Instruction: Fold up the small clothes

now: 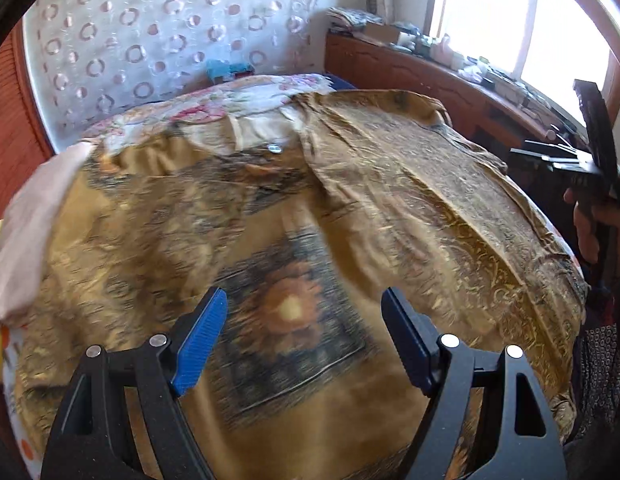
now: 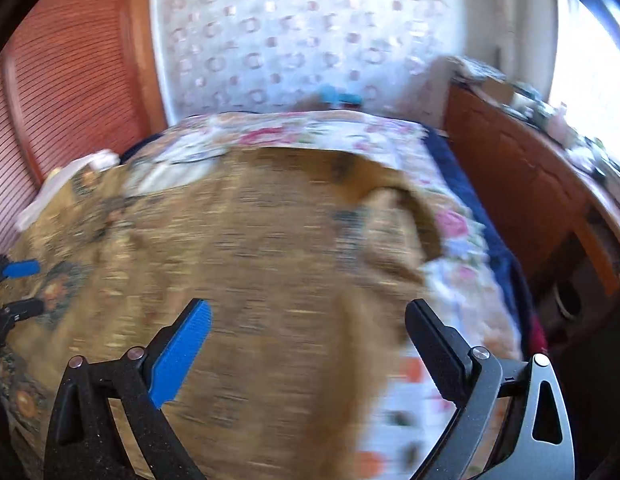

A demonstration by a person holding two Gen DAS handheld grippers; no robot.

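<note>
A bed [image 1: 269, 88] with a floral sheet fills both views, and one golden-brown patterned garment [image 1: 350, 208] lies spread over most of it, its right part already laid over the middle with a long diagonal fold edge. One pale pink cloth [image 1: 33, 232] lies at the bed's left edge, partly lapping the garment. A wooden cabinet [image 1: 410, 76] with clutter on top runs along the window side.

Two grippers are in play. The left gripper [image 1: 303, 340] hovers over the garment's sunflower-like motif with jaws apart and nothing between them. The right gripper [image 2: 307, 340] hangs over the garment's right portion, jaws likewise wide and empty; that view is blurred.

By my reading, one fold is laid and the hands are between grasps. The next move calls for pinching a free edge or corner with each gripper.
</note>
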